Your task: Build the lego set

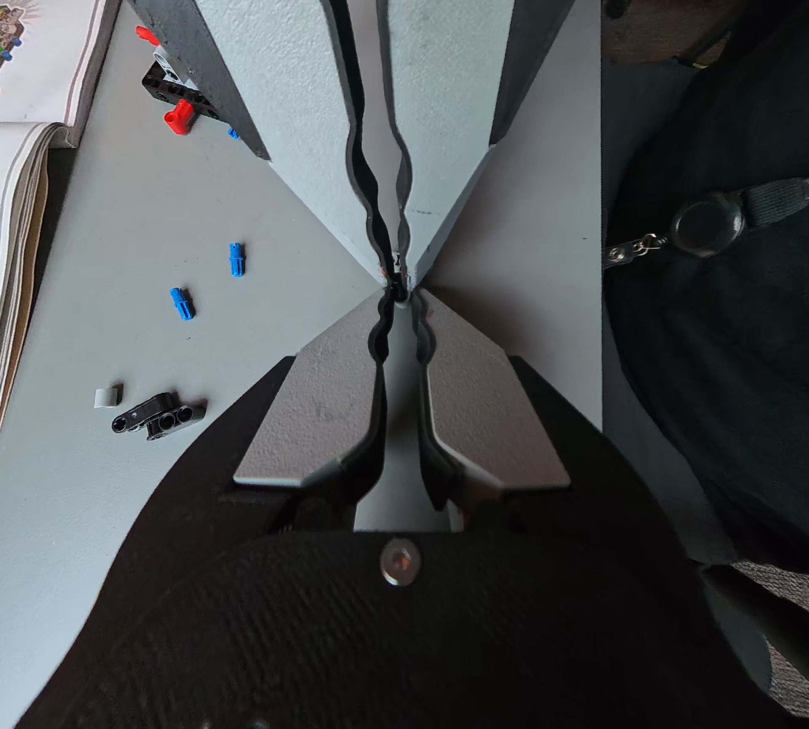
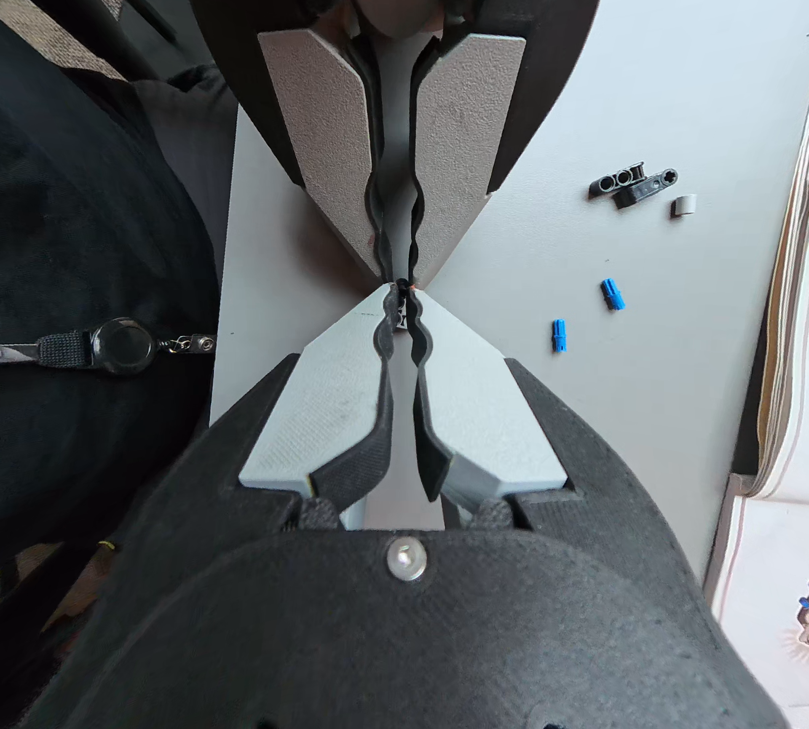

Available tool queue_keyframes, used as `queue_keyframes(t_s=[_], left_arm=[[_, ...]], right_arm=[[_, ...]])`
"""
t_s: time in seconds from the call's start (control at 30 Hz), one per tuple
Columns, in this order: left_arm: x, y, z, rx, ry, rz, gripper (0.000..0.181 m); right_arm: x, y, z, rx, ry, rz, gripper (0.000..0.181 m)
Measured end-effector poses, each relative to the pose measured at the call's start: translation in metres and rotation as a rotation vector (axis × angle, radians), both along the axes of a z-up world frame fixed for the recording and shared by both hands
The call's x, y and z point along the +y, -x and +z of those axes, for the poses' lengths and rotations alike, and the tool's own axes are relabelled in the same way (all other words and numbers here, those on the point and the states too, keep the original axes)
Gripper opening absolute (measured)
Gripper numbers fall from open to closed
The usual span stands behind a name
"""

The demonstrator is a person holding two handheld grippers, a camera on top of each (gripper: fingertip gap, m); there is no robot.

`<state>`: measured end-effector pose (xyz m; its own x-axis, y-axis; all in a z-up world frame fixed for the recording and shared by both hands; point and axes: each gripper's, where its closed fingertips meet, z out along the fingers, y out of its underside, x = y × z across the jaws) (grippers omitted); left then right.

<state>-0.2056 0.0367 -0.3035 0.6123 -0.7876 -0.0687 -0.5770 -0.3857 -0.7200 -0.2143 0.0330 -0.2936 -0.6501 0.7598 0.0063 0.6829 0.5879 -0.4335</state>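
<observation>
My two grippers meet tip to tip above the grey table [image 1: 131, 205]. In the left wrist view my left gripper [image 1: 399, 296] comes from below and the right gripper [image 1: 396, 270] from above. A small black lego piece [image 1: 399, 284] is pinched where the tips meet. In the right wrist view my right gripper [image 2: 402, 297] is shut on that black holed piece [image 2: 402, 311]. The left gripper [image 2: 398, 277] closes on its far end. Most of the piece is hidden by the pads.
Two blue pins [image 1: 237, 259] [image 1: 181, 304], a black connector [image 1: 157, 419], a small grey piece [image 1: 106, 397], and a black beam with red pins [image 1: 179, 117] lie to the left. An open instruction booklet [image 1: 26, 183] lies at the far left. A person in dark clothes with a badge reel [image 1: 705, 222] is at the table edge. Only a small space, under 4 cm, lies between the two pairs of fingers. From either gripper's tips it is about 11 centimetres to the black connector [image 1: 157, 419]. My right wrist view [image 2: 632, 180] looks at it from another angle.
</observation>
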Motion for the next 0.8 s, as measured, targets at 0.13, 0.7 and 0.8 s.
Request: queue_keyframes(t_s=[0.13,0.7,0.8], left_arm=[[-0.0003,0.0014,0.0000,-0.005,0.007,0.005,0.006],[0.0046,0.0034,0.0006,-0.008,0.004,0.130,0.006],[0.0074,0.0032,0.0007,-0.006,0.003,0.238,0.006]], right_arm=[[-0.0003,0.0014,-0.0007,0.004,0.010,-0.011,0.001],[0.0014,0.0041,0.0016,0.049,0.261,-0.179,0.001],[0.0054,0.0022,0.0043,0.102,0.250,-0.214,0.001]])
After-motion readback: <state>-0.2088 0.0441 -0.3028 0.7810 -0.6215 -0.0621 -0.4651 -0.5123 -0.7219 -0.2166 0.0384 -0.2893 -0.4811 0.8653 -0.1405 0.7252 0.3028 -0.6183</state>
